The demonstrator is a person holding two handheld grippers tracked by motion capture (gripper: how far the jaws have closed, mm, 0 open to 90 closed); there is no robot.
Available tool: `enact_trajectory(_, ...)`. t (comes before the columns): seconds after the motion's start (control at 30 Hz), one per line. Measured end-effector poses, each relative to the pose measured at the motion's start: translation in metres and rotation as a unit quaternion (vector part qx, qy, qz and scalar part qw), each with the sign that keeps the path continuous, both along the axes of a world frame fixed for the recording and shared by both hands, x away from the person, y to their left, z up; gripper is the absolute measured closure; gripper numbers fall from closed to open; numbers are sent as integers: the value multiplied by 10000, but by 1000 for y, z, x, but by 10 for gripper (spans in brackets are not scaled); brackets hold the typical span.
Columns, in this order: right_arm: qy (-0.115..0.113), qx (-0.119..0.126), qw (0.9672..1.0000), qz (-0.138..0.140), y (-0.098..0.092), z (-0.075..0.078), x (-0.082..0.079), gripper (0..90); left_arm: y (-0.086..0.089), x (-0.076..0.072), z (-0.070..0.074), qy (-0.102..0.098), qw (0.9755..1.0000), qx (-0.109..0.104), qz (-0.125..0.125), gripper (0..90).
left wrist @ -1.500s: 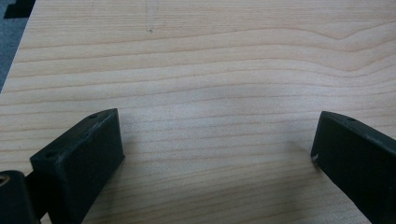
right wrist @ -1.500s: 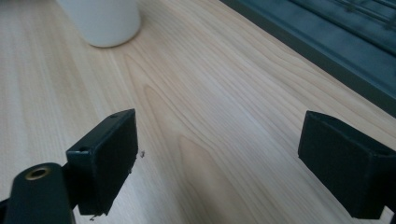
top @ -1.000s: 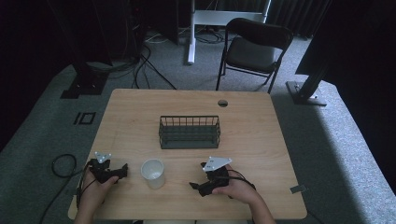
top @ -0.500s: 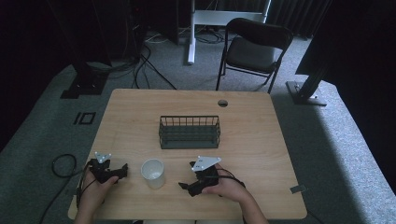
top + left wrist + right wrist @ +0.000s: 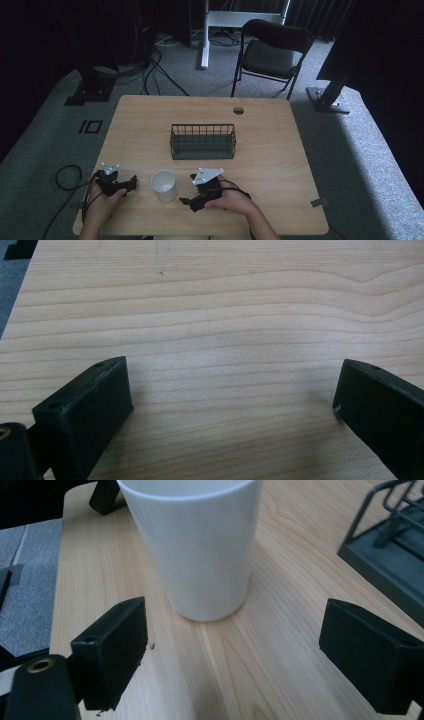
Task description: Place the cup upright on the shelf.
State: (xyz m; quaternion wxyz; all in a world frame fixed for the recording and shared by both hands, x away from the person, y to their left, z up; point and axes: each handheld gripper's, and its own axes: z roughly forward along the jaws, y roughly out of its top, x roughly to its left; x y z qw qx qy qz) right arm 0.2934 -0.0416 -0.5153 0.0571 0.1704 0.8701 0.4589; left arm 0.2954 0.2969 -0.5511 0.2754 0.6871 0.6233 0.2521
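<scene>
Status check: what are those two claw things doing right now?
Right gripper open, facing white cup, not touching. Left gripper open over bare table. Cup upright; nothing between it and the jaws.

We see a light wooden table (image 5: 280,150) with clear grain and rounded corners, standing on grey carpet (image 5: 360,150). Near its far edge, right of centre, a round cable hole (image 5: 238,110) is cut through the top. A dark wire basket (image 5: 202,141) with a solid base rests about the middle of the table. Nearer the person's edge a white cup (image 5: 164,185) stands upright, apart from the basket; in the right gripper view we see the cup (image 5: 197,545) with its base flat on the wood and the basket's corner (image 5: 385,555) beside it. In the left gripper view we see bare wood (image 5: 225,325).
</scene>
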Motion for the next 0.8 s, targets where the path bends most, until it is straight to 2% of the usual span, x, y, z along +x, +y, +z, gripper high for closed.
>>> enact_trajectory(0.37, -71, 157, 9997, 186, 21, 3, 2, 118, 0, 0, 0, 6, 10000, -1, -2, 25)
enact_trajectory(0.8, -152, 222, 9989, 386, 40, 7, 3, 118, 0, 0, 0, 4, 10000, -2, -1, 25)
